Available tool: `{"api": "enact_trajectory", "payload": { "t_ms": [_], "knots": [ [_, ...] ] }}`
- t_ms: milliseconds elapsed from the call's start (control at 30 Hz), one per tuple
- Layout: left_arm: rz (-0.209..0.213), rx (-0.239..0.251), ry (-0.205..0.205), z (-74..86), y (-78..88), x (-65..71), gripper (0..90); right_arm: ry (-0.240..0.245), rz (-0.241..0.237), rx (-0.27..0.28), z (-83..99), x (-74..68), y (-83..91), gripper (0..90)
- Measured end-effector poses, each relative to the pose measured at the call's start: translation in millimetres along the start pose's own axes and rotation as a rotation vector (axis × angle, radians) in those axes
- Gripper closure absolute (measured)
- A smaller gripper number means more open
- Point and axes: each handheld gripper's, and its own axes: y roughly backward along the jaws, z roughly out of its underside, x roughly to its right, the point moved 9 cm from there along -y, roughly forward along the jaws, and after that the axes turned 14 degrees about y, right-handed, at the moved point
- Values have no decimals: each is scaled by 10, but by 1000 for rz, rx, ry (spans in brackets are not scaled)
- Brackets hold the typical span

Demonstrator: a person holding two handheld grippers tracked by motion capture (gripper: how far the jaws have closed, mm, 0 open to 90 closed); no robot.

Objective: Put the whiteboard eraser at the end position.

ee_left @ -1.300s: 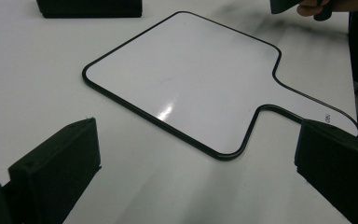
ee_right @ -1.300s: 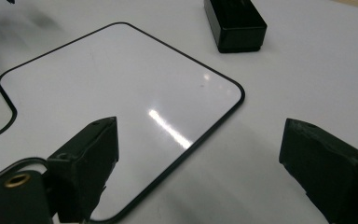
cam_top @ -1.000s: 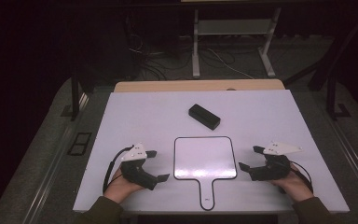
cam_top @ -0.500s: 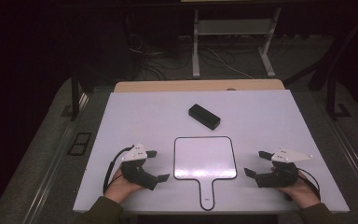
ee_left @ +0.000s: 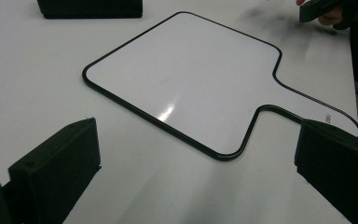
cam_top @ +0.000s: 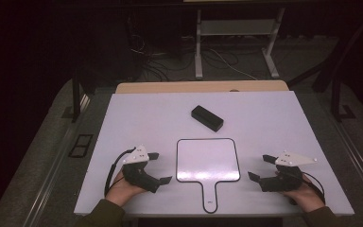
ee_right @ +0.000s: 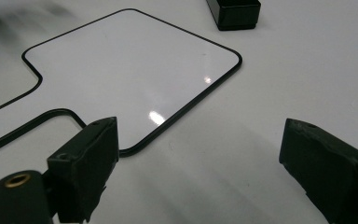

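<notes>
The board (cam_top: pixel 208 160), a white paddle-shaped panel with a thin black rim and a short handle (cam_top: pixel 210 198), lay flat on the table (cam_top: pixel 274 123), its handle pointing toward the person's edge. That placement put the handle midway between the two hands, within reach of either.

The left gripper (cam_top: pixel 157 167) rested low at the board's left side, just beside it and not touching. Its jaws stood wide with nothing between them; in the left gripper view the board (ee_left: pixel 186 79) lay ahead of the gap, with bare table under the jaws. The right gripper (cam_top: pixel 261 166) sat at the board's right side, also apart from it, jaws likewise spread wide and empty. In the right gripper view its left jaw stood close over the corner where the board (ee_right: pixel 130 65) meets its handle, but no contact could be confirmed.

Both grippers faced inward toward the board from opposite sides, which in my judgement was a ready stance: open and level with the thin rim, so that either could slide in and pinch an edge or the handle.

A black box (cam_top: pixel 207 118) lay on the table beyond the board, well apart from both grippers, tilted across the surface. It was near the board's far edge but clear of it, and obstructed neither approach.
</notes>
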Motion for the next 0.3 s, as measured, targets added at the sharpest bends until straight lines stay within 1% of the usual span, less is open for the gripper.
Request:
{"api": "enact_trajectory", "payload": {
  "t_ms": [300],
  "knots": [
    [-1,-2,0,2,2,-1,0,5,-2,9,-23,-8,4,106]
  ]
}}
